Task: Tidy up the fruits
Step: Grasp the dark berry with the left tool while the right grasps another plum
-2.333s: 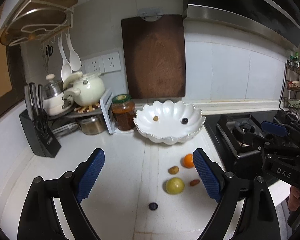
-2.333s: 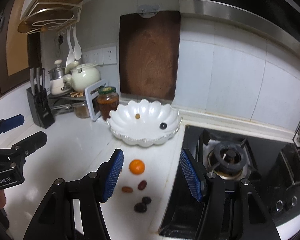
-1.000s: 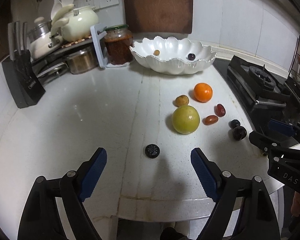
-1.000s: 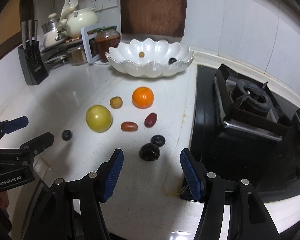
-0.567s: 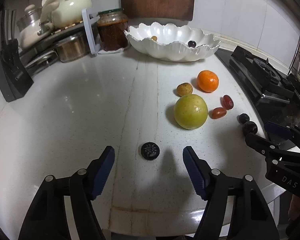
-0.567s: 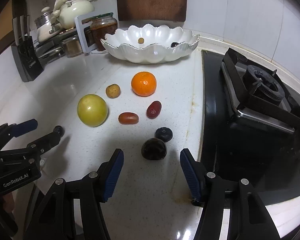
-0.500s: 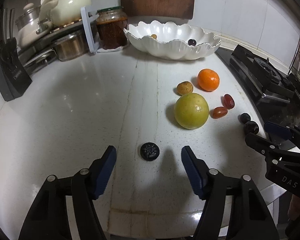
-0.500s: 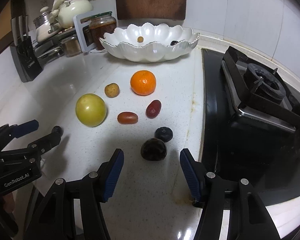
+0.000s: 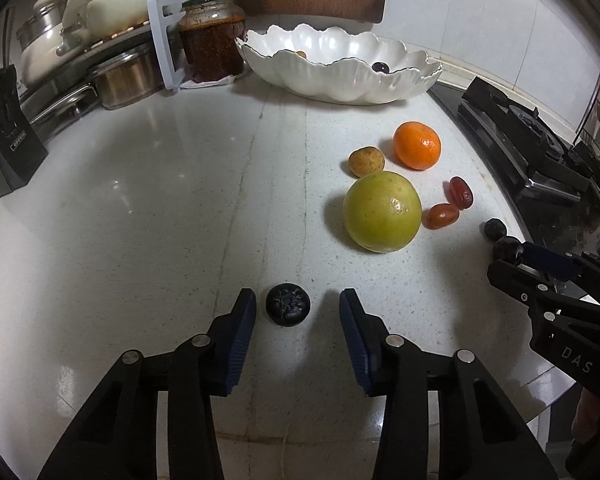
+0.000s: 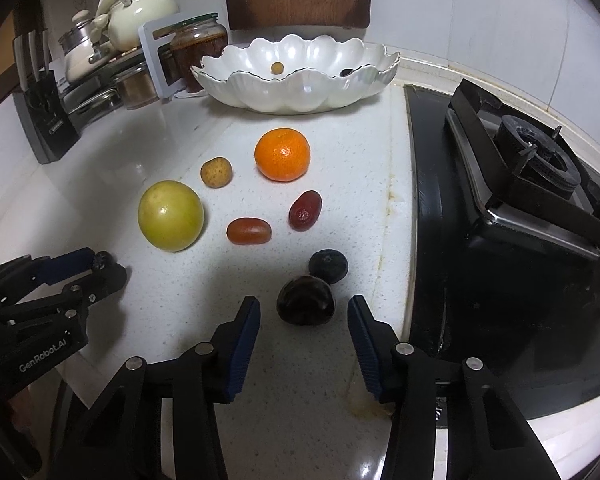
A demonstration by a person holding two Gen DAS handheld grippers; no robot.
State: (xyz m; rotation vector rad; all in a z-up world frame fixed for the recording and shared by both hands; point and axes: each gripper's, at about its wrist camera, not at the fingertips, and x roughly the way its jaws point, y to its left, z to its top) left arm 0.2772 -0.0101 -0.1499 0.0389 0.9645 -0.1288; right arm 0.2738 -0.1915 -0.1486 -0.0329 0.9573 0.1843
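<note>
Two gripper [image 10: 100, 266] labels: "GenRobot.AI", "DAS"

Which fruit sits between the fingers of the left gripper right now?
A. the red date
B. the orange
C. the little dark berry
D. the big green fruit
C: the little dark berry lies on the counter between the open fingers of the left gripper, not yet squeezed.

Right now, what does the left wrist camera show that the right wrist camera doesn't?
Only the left wrist view shows the left tongs open around a lone blueberry, clearly seen. Only the right wrist view shows the right tongs open around a dark plum, with the gas burner in full. Both show the white bowl, the orange and the green fruit.
</note>
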